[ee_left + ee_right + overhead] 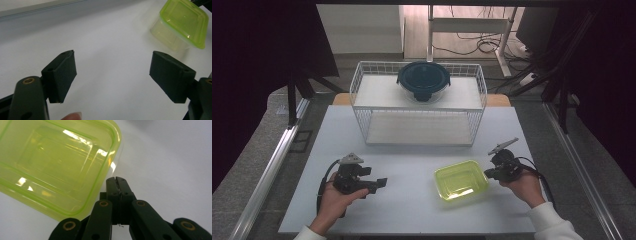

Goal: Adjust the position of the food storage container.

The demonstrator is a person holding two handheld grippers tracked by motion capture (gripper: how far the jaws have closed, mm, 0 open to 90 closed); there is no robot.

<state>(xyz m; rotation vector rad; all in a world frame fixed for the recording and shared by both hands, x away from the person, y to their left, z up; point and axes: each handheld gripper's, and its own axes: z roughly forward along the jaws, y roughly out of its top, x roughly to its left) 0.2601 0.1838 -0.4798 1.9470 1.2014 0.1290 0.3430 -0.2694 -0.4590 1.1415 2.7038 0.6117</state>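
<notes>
right gripper (pixel 117 180) pressed together, touching green container (pixel 461 180) rim on tabletop (pixel 412 210); left gripper (pixel 112 72) spread, holding nothing.

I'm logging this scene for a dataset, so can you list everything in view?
Box: 1, clear yellow-green with lid, table front right, beside right tongs.
Round container: 1, glass with dark lid, top shelf of rack.
Wire rack: 1, white, two shelves, back of table.
Table: 1, white.
Left tongs: 1, black, jaws wide apart, holding nothing.
Right tongs: 1, black, jaws pressed together at the box's edge.
</notes>
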